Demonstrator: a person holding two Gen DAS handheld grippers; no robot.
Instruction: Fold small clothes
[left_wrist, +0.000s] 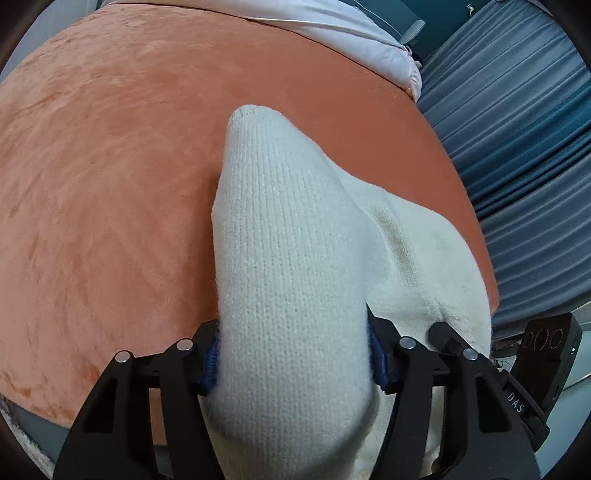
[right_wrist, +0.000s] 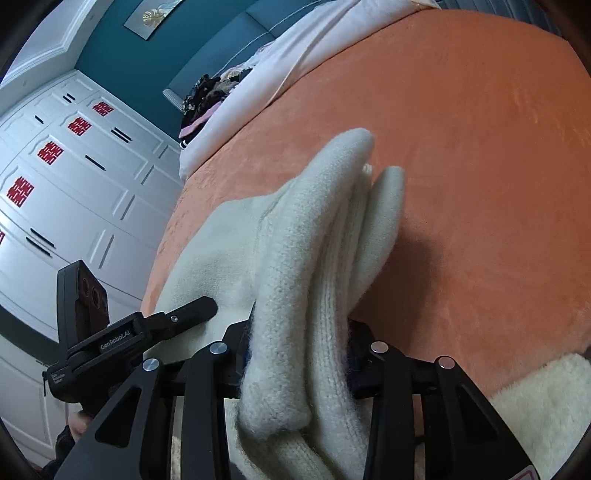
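Note:
A cream knitted garment (left_wrist: 295, 258) lies over the near edge of an orange bed cover (left_wrist: 110, 166). My left gripper (left_wrist: 293, 354) is shut on a thick fold of the knit, which bulges up between its fingers. My right gripper (right_wrist: 299, 347) is shut on another bunched fold of the same garment (right_wrist: 314, 240), with ribbed layers stacked between its fingers. The left gripper (right_wrist: 192, 310) also shows in the right wrist view, pressed against the knit at the bed's edge. Both sets of fingertips are hidden by the cloth.
A white duvet (left_wrist: 332, 29) lies across the far end of the bed. Blue pleated curtains (left_wrist: 517, 147) hang to the right. White wardrobe doors (right_wrist: 74, 166) stand beside the bed, and dark clothes (right_wrist: 210, 92) are piled near the headboard. A fluffy white cloth (right_wrist: 535, 406) lies at the near edge.

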